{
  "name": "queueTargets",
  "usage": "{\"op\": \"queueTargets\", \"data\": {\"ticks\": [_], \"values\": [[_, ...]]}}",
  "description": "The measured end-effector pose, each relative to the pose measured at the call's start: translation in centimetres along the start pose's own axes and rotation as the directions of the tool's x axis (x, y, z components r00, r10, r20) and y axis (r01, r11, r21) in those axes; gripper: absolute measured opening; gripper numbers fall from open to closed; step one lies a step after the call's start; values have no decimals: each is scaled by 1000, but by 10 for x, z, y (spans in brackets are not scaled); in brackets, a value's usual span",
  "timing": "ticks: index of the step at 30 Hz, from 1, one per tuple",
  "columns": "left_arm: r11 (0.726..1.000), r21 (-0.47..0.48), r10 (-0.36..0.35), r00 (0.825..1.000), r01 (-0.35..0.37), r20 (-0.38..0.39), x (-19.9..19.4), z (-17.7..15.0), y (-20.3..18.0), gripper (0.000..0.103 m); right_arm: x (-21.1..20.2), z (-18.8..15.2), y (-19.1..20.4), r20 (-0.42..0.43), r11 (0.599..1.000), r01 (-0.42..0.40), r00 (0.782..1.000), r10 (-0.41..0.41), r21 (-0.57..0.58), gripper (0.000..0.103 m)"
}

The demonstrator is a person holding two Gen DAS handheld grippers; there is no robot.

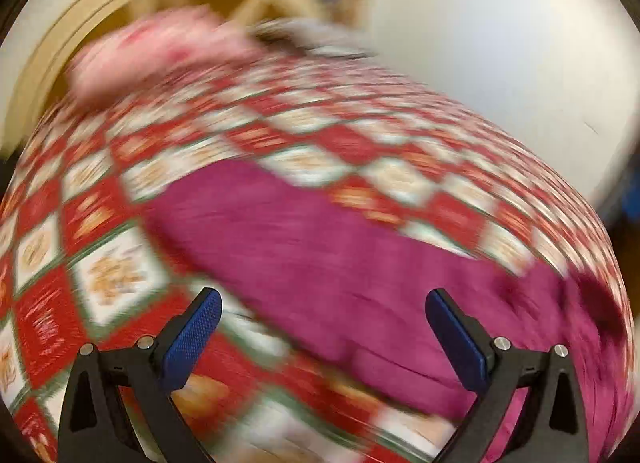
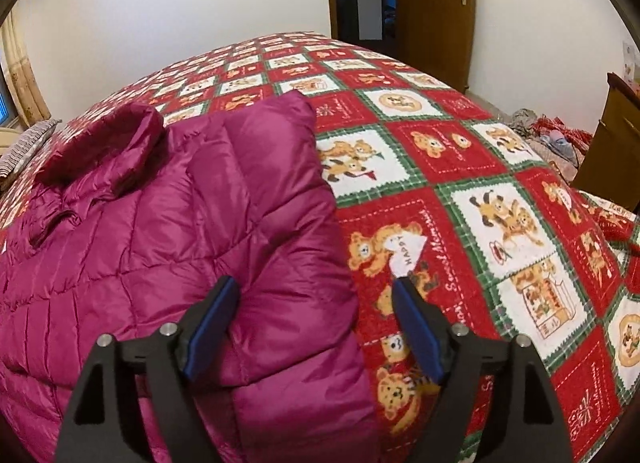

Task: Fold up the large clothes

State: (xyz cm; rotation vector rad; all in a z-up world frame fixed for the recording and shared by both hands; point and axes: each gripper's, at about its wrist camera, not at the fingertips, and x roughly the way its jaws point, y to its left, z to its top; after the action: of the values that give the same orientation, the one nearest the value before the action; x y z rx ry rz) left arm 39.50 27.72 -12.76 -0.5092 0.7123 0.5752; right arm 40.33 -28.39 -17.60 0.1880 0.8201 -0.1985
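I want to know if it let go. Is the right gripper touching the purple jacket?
Cannot tell. In the right wrist view the right gripper stands open over the purple jacket edge on the bedspread, pads not squeezing it, but no gap shows plainly.

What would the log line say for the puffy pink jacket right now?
stage: mid-fold | jacket: flat on bedspread | right gripper: open over jacket edge | left gripper: open, view blurred

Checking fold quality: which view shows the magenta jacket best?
The right wrist view: the magenta jacket is sharp, with collar, quilting and folded edge visible on the bedspread. The left wrist view shows only a motion-blurred magenta patch.
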Motion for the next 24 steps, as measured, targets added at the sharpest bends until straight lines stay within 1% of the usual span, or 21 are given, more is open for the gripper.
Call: {"op": "queueTargets", "data": {"ticks": [1, 2, 3, 5, 7, 8, 10, 11, 12, 13, 14, 15, 16, 17, 19, 21, 22, 24], "values": [[997, -77, 14, 1000, -15, -14, 9, 7, 18, 102, 0, 0, -1, 1, 1000, -1, 1000, 1, 2, 82], [986, -167, 18, 999, -23, -26, 20, 14, 37, 102, -1, -1, -1, 2, 1000, -1, 1000, 1, 2, 82], [974, -224, 9, 999, -17, -33, 27, 17, 49, 102, 0, -1, -1, 2, 1000, 0, 1000, 0, 1, 83], [954, -300, -22, 999, 7, -49, 43, 19, 63, 102, 0, -1, 0, 1, 1000, 5, 1000, -5, -1, 83], [951, -309, -35, 998, 19, -46, 54, 21, 62, 102, 0, -1, 0, 0, 1000, 9, 1000, -9, -4, 84], [954, -298, -33, 999, 20, -37, 56, 21, 59, 102, 0, -1, 1, 0, 1000, 11, 1000, -11, -4, 84], [965, -261, -9, 999, -1, -37, 63, 22, 56, 101, 0, -1, 1, -1, 1000, 12, 1000, -12, -5, 84], [972, -236, 6, 999, -16, -41, 66, 21, 52, 95, 0, -1, 1, -1, 1000, 12, 1000, -12, -4, 85], [976, -211, 37, 998, -45, -43, 66, 20, 49, 89, 0, -1, 1, -1, 1000, 12, 1000, -12, -4, 85], [979, -189, 64, 997, -71, -41, 66, 18, 47, 74, 0, -1, 1, 0, 1000, 11, 1000, -11, -3, 85], [983, -165, 78, 996, -82, -33, 68, 18, 47, 47, 0, -1, 1, 0, 1000, 12, 1000, -12, -4, 85], [988, -141, 67, 997, -70, -23, 69, 18, 47, 31, 0, -1, 1, 0, 1000, 11, 1000, -11, -3, 85], [991, -129, 32, 999, -35, -23, 70, 18, 49, 11, 0, -1, 1, 0, 1000, 12, 1000, -12, -4, 85], [991, -133, 1, 1000, -5, -26, 70, 18, 52, 9, 0, -1, 1, 0, 1000, 11, 1000, -11, -3, 85], [992, -128, -12, 1000, 9, -17, 68, 20, 53, 7, 0, -1, 0, 0, 1000, 9, 1000, -9, -1, 85], [992, -117, -36, 999, 37, 12, 60, 24, 49, 4, 1, -1, 0, 0, 1000, 6, 1000, -6, 1, 85], [992, -108, -57, 998, 61, 40, 51, 26, 44, 4, 1, -1, 0, 1, 1000, 4, 1000, -4, 2, 85], [993, -59, -100, 990, 106, 99, 31, 30, 27, 3, 1, -1, 0, 3, 1000, 1, 1000, -1, 6, 85]]}}
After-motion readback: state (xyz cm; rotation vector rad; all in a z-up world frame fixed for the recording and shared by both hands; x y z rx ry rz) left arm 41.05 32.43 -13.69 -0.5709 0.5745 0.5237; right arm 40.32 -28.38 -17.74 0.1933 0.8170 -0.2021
